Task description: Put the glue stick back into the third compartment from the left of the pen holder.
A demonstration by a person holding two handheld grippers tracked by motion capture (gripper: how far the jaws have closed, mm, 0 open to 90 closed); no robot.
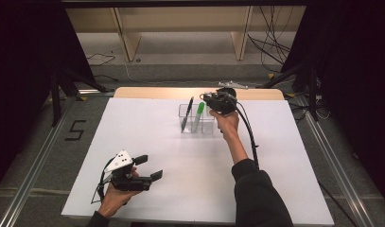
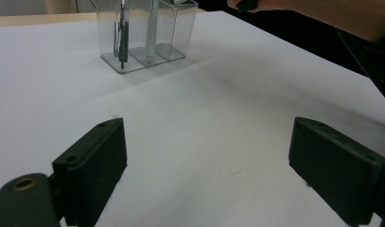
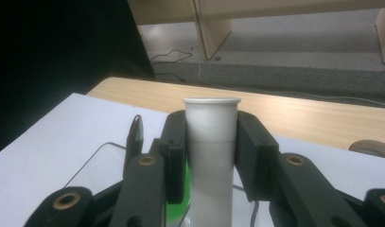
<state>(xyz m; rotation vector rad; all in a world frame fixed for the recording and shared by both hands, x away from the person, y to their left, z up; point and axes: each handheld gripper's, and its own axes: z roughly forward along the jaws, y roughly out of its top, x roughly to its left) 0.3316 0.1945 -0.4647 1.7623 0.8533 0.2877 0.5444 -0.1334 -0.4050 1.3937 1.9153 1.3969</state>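
Observation:
A clear three-compartment holder (image 1: 182, 111) (image 2: 180, 28) stands at the back middle of the white table. A black pen (image 1: 188, 113) (image 2: 123, 38) (image 3: 135, 130) leans in its left compartment. A green marker (image 1: 199, 109) (image 3: 178, 198) stands in the middle one. My right gripper (image 1: 214, 100) (image 3: 212, 125) hovers over the holder's right end, shut on an upright pale grey cylinder (image 3: 212, 151) with a flanged top. My left gripper (image 1: 150, 167) (image 2: 206, 142) rests low near the front left, open, with bare table between its jaws.
The white sheet (image 1: 147, 132) covers a wooden tabletop (image 1: 157, 92) whose far edge shows. Behind it are wooden shelf legs (image 1: 128, 45) and loose cables (image 1: 275, 42) on the floor. Black curtains flank both sides. A "5" mark (image 1: 75, 130) lies on the floor at left.

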